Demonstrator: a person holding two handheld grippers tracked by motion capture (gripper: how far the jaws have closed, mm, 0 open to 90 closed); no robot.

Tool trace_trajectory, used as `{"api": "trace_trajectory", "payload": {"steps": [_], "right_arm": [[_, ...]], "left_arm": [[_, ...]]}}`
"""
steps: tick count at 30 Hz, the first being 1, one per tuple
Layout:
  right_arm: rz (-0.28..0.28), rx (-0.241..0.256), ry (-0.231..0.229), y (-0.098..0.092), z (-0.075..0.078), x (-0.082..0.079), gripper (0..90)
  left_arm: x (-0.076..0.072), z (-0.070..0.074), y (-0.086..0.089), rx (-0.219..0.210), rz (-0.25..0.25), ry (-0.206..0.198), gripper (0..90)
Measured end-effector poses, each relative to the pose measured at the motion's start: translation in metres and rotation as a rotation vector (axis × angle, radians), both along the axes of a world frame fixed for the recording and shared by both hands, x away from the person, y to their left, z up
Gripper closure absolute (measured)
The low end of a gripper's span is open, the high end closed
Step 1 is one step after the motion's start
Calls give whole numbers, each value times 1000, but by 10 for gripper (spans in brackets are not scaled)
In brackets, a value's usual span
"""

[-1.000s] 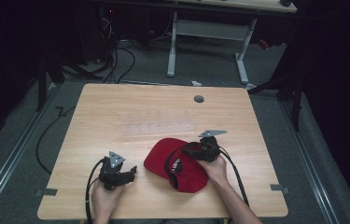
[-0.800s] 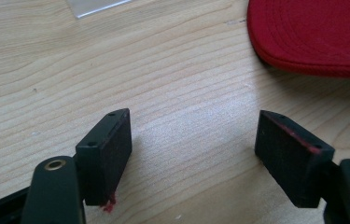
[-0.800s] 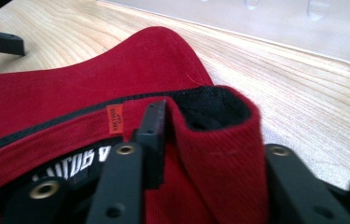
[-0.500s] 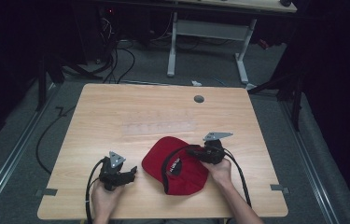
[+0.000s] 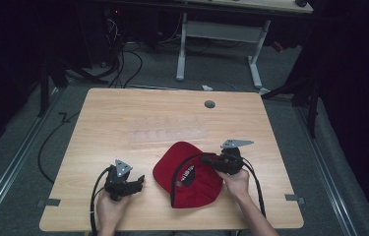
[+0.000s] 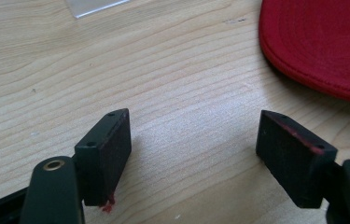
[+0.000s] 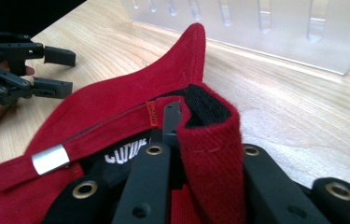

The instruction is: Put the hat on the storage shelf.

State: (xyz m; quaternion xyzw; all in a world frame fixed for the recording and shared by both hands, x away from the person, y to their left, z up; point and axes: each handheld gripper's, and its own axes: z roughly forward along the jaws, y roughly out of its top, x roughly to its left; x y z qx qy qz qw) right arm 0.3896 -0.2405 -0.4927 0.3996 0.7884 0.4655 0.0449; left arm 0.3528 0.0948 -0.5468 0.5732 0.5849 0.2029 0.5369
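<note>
- Baseball cap (image 5: pixel 184 169): bright red outside, with a black lining and white lettering within.
- Cap's strap tip (image 7: pixel 50 159): silver metal, beside a small orange tag (image 7: pixel 152 115).
- Both grippers, left (image 5: pixel 137 182) and right (image 5: pixel 205 160): black, with brass-coloured rivets; jaws black, red smears on the left one's edges.
- Worktop (image 5: pixel 123 118): pale wood grain, with a grey round plug (image 5: pixel 209 104).
- Rack (image 7: pixel 266 28): clear plastic.

On the wooden bench (image 5: pixel 123 118), a red cap (image 5: pixel 184 172) lies near the front edge. The right tool (image 5: pixel 206 161) reaches onto the cap; the left tool (image 5: pixel 140 181) rests just beside it.
</note>
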Motion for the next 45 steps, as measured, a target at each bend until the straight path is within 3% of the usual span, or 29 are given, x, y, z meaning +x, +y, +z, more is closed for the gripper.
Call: {"api": "trace_trajectory", "payload": {"steps": [16, 21, 26, 31, 34, 36, 38, 45], "right_arm": [[-23, 11, -40, -14, 27, -12, 820], [-38, 15, -55, -17, 34, -16, 820], [-55, 28, -63, -21, 40, -19, 820], [-55, 25, -72, -19, 47, -19, 820], [-53, 34, -80, -17, 53, -19, 820], [-54, 40, -83, -16, 55, -19, 820], [-55, 43, -85, -15, 58, -18, 820], [-61, 54, -99, -9, 65, -17, 820]], "left_arm": [[-2, 0, -2, 1, -25, -3, 287], [-5, 1, -8, 23, -48, -10, 307], [-14, 6, -24, 15, -101, -41, 313], [-19, 8, -39, 18, -165, -26, 306], [-23, 10, -55, 29, -209, -42, 299], [-24, 11, -57, 29, -215, -44, 299], [-24, 14, -65, -3, -223, -43, 296], [-24, 15, -81, -13, -231, -51, 288]]}}
